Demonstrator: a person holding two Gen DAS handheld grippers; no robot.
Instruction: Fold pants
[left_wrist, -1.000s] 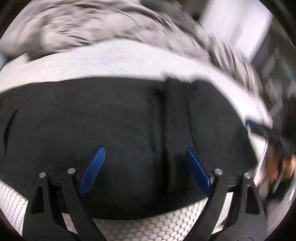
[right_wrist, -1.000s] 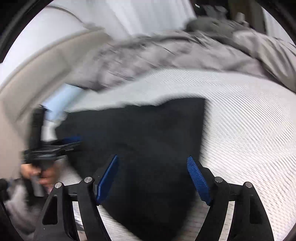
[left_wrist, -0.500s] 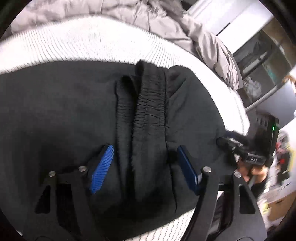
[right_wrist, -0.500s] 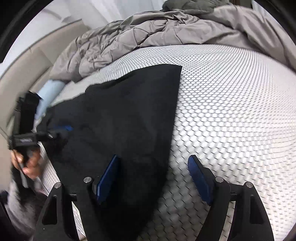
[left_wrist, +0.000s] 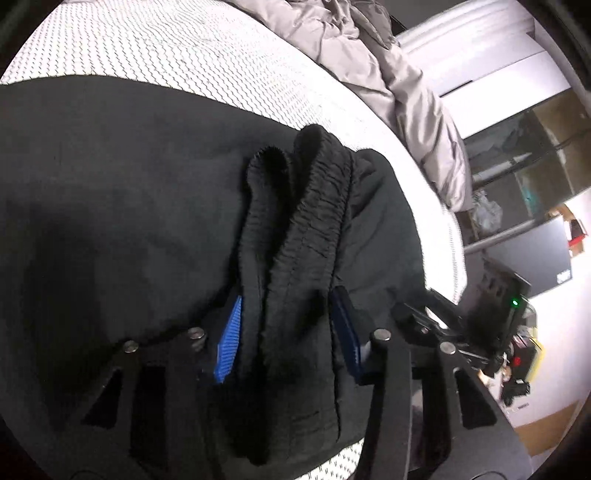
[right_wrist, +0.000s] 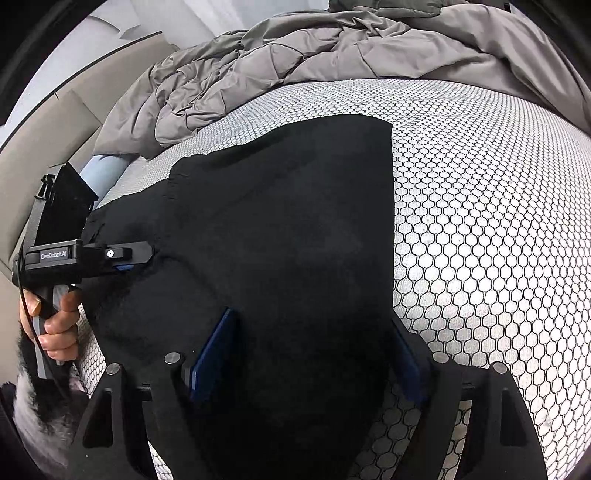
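the black pants (right_wrist: 295, 229) are lying on the bed (right_wrist: 480, 206), over its white honeycomb-patterned cover, with a grey duvet (right_wrist: 314, 48) bunched at 12 o'clock. the left tool (left_wrist: 290, 332) is sitting with its blue pads on either side of the gathered elastic waistband (left_wrist: 306, 229), narrowed around the bunched fabric and apparently holding it. in the right wrist view that same tool (right_wrist: 127, 258) is showing at 9 o'clock, gripped by the person's hand (right_wrist: 55, 321). the right tool (right_wrist: 314, 365) is standing wide, its pads straddling a fold of the pants at 6 o'clock, the cloth lying between them without being pinched.
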